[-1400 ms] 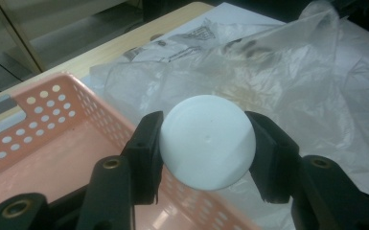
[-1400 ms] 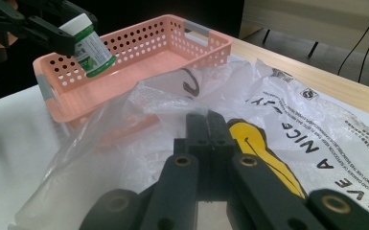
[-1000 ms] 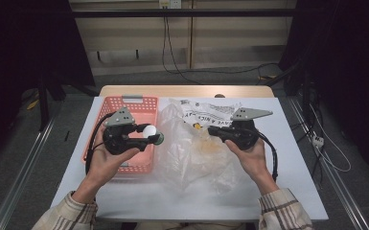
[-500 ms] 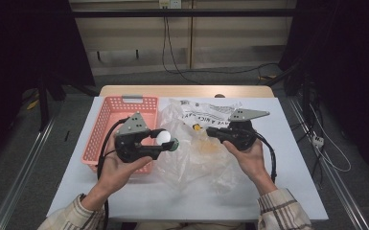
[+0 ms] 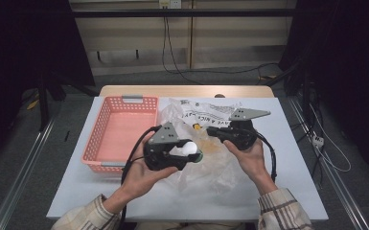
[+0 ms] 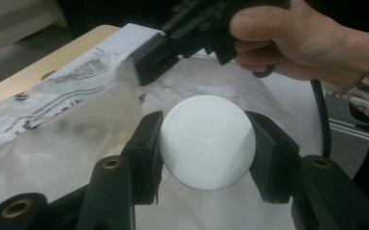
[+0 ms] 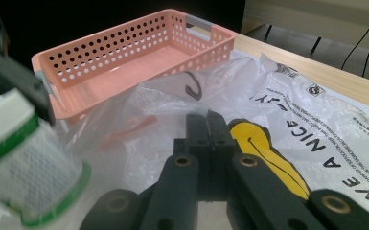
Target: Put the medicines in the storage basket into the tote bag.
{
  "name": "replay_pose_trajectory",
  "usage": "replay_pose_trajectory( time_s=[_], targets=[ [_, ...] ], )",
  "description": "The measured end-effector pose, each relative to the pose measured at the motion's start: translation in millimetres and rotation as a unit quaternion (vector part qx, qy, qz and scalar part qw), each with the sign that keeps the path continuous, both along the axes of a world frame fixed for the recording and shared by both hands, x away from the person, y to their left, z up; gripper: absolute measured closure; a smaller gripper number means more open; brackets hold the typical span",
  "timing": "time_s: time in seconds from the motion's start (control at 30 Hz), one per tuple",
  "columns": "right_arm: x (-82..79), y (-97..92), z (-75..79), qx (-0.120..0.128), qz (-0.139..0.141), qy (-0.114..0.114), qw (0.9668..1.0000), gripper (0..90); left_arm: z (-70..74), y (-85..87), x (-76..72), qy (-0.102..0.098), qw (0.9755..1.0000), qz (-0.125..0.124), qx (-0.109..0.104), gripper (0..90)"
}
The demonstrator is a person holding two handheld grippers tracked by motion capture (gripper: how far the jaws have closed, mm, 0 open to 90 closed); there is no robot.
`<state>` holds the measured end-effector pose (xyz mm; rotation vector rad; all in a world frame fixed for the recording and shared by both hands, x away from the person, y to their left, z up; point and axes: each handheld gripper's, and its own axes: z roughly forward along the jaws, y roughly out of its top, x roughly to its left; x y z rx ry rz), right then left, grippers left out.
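A pink plastic basket [image 5: 124,132] with holes in its walls sits on the left part of the white table [image 5: 297,172], its far end near the back edge; grey handles show at both its short ends. A strip of bare wood [image 5: 187,90] runs along the table's far edge. Beyond it, black cables [image 5: 172,52] hang down a pale wall and trail across the grey floor [image 5: 24,158]. More cables [image 5: 333,153] lie on the floor off the table's right edge.
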<state>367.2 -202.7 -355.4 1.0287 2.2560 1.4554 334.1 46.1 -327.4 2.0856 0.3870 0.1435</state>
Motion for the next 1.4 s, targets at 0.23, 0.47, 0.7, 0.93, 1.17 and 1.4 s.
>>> replay_pose_trajectory(
  time_s=[0.23, 0.47, 0.7, 0.93, 1.17, 1.4],
  targets=[
    [-0.9, 1.5, 0.1, 0.000, -0.001, 0.002, 1.0000, 90.0, -21.1, -27.0, 8.4, 0.018, 0.9997, -0.004, 0.018, 51.0],
    [-1.0, 1.7, 0.5, 0.001, 0.001, 0.001, 1.0000, 90.0, -48.1, -43.0, 27.5, 0.028, 0.9987, 0.030, 0.032, 51.0],
    [-0.8, 0.6, 0.0, 0.001, 0.003, 0.005, 1.0000, 90.0, -68.1, -47.9, 44.8, 0.052, 0.9956, 0.061, 0.049, 50.9],
    [0.5, 1.5, -3.4, -0.002, 0.004, 0.013, 0.9999, 90.0, -89.8, -53.4, 52.7, 0.068, 0.9922, 0.079, 0.069, 50.9],
    [1.8, 2.0, -7.8, -0.002, 0.005, 0.020, 0.9998, 90.0, -99.8, -56.2, 62.2, 0.074, 0.9899, 0.100, 0.068, 50.7],
    [3.4, 0.6, -11.2, -0.006, 0.003, 0.025, 0.9997, 90.0, -97.2, -52.1, 63.2, 0.075, 0.9906, 0.100, 0.055, 46.0]
  ],
)
